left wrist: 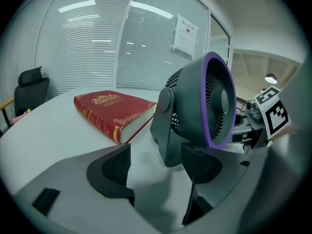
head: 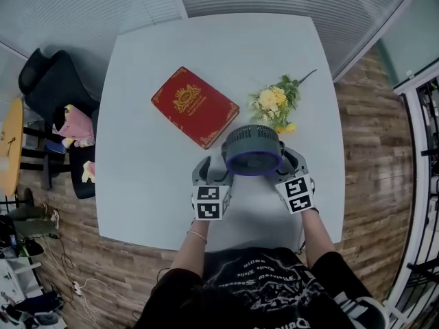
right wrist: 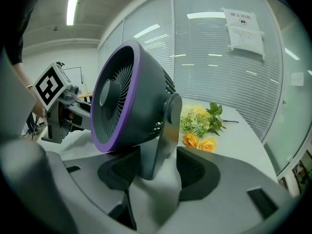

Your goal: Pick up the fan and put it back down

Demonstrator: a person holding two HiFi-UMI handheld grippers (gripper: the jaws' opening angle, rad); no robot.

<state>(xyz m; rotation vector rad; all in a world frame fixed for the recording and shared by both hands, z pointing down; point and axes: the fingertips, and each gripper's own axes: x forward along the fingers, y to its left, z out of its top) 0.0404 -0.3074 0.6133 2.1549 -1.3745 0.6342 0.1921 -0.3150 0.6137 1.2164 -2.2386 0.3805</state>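
With the right gripper [right wrist: 157, 172] clamped on one upright arm of the fan [head: 252, 149] and the left gripper [left wrist: 156, 167] gaping just beside the other, hold that side-to-side line level by the white table's [head: 151, 184] near edge.

There is one fan [head: 252, 149], and one white table [head: 151, 177] lies under it. Beyond the fan to the left is one red book [head: 194, 106]. Beyond it to the right is one bunch of flowers [head: 276, 105], with two orange blooms [right wrist: 191, 140] at the end nearest the fan. Two grippers flank the fan, the left gripper [head: 212, 175] on its left and the right gripper [head: 291, 164] on its right. Each carries one marker cube [head: 210, 202], two cubes in all. Well off to the fan's left are one black office chair [head: 51, 81] and one round wooden tabletop [head: 10, 146]. Behind the fan, one paper notice [right wrist: 245, 29] hangs on the glass wall. One person is in view, with two forearms.
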